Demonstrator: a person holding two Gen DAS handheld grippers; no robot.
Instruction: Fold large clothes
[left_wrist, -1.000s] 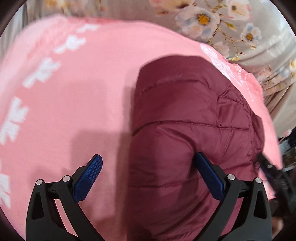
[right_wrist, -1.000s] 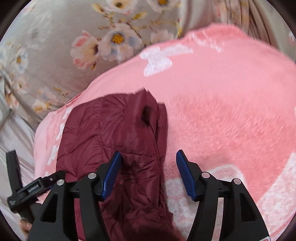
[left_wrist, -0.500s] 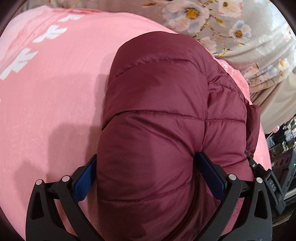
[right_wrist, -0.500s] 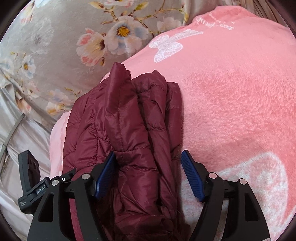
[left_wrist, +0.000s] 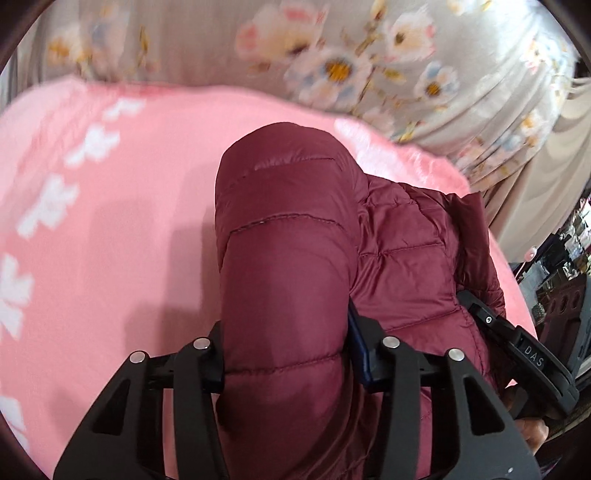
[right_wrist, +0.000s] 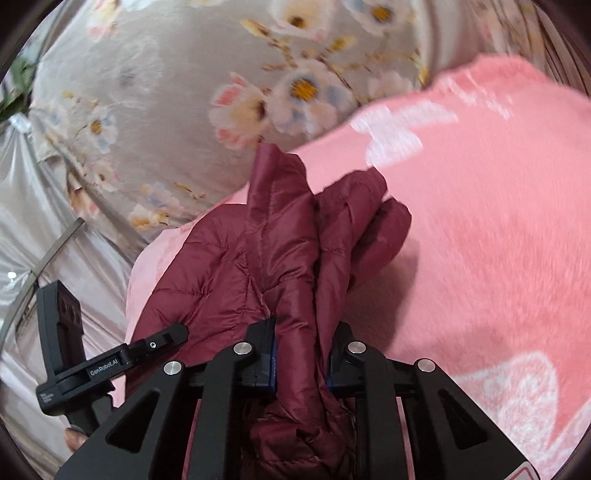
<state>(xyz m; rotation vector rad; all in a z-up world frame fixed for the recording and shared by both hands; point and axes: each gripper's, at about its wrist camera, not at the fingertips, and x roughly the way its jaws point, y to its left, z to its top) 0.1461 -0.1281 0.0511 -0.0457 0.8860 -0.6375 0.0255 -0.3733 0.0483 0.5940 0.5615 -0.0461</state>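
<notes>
Both the left gripper (left_wrist: 286, 354) and right gripper (right_wrist: 301, 354) clamp their jaws on a maroon puffer jacket (left_wrist: 295, 236), already bundled narrow above the pink blanket (left_wrist: 110, 240), final placement apparently remaining.

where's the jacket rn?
Jacket lies on the pink blanket near its floral-curtain edge, clamped by left gripper and right gripper.

Bed: covered by 1 pink fleece blanket (left_wrist: 110, 258) (right_wrist: 498, 240) with white flower and bow prints. On the blanket: 1 maroon quilted jacket (left_wrist: 295, 258) (right_wrist: 258, 258), bunched in folds near the edge. Beside the bed: grey floral cloth (left_wrist: 332, 55) (right_wrist: 166, 110).
</notes>
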